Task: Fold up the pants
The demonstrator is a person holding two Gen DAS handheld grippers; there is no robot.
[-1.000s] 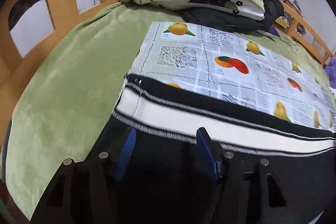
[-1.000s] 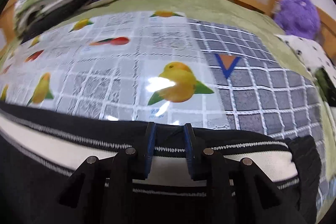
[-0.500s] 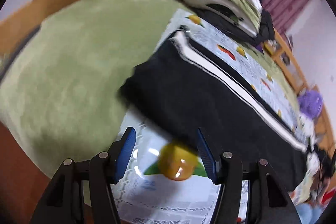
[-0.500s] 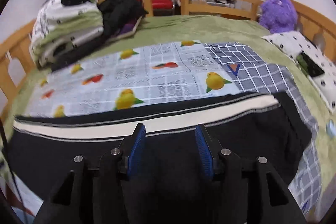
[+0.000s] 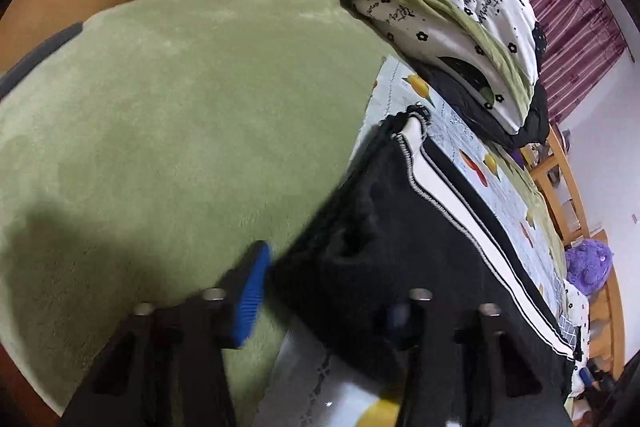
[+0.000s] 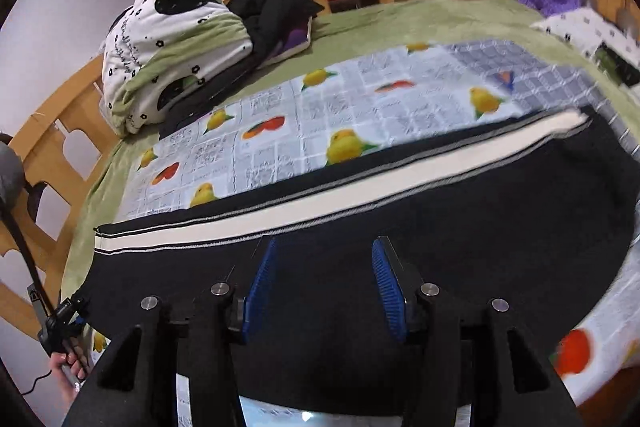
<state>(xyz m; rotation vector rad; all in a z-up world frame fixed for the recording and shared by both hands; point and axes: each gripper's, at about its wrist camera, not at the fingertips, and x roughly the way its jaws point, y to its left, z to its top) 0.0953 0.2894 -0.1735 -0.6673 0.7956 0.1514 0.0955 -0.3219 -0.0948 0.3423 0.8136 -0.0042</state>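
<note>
The pants (image 6: 360,227) lie folded lengthwise on the fruit-print mat (image 6: 320,107) on the bed, the white stripe along the far edge. Our left gripper (image 5: 328,291) has just been closing around the near corner of the hem; the cloth sits between the fingers, but we cannot tell if they pinch it. Our right gripper (image 6: 324,279) hangs above the pants, its fingers apart and empty. We risk that the left grip takes only one layer, so the fold opens when we lift.
</note>
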